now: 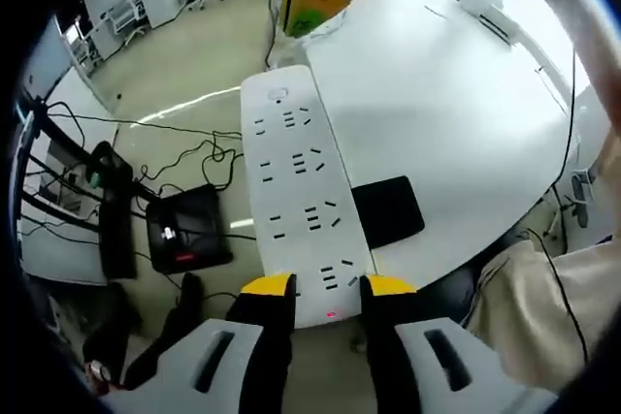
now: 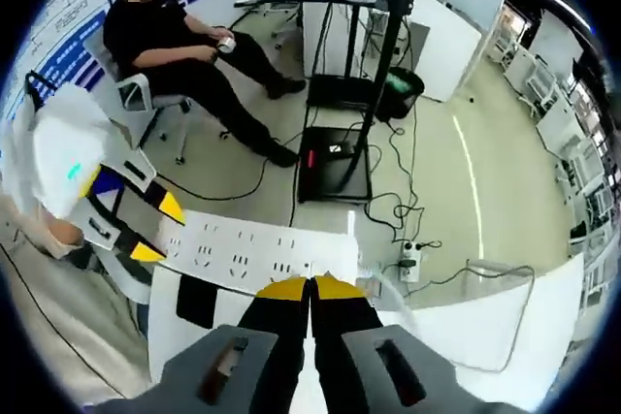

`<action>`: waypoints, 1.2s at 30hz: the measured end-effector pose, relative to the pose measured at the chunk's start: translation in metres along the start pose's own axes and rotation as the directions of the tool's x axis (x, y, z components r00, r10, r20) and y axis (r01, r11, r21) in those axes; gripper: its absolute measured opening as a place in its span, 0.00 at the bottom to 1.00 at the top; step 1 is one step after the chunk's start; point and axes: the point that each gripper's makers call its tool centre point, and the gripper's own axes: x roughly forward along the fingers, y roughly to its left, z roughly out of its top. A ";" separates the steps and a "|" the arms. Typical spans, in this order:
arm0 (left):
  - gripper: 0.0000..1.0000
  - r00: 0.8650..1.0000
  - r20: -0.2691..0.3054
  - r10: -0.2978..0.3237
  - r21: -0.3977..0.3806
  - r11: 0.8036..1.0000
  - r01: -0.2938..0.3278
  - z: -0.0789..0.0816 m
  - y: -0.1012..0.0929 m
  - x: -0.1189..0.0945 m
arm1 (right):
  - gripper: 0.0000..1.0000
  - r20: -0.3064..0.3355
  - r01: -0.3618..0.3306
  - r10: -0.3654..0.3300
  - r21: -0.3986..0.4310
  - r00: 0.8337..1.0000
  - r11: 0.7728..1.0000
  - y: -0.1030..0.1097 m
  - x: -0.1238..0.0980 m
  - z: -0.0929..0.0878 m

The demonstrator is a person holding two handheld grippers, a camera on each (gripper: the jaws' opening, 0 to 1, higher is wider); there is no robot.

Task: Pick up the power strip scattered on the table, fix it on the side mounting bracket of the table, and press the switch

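At the edge of the white table [image 1: 456, 113], the white power strip [image 1: 296, 196] lies along the side, lit end clamped between the left gripper [image 1: 328, 285] tips. It should be kept level against the bracket, unseen here, while the right gripper [image 2: 310, 287], jaws pressed together and empty, hovers just over the strip's far end, poised for the switch.

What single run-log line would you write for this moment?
left hand-held gripper: shut on strip end | right hand-held gripper: shut, by strip's other end | strip: held along table edge

a lab or workshop: white benches [image 1: 456, 113], floor cables [image 2: 388, 196], equipment stands [image 2: 374, 55]
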 end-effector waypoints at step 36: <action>0.31 1.000 -0.007 0.000 0.028 1.000 0.000 0.003 0.006 0.004 | 0.00 -0.112 -0.029 0.034 0.044 0.993 0.999 -0.015 0.050 -0.001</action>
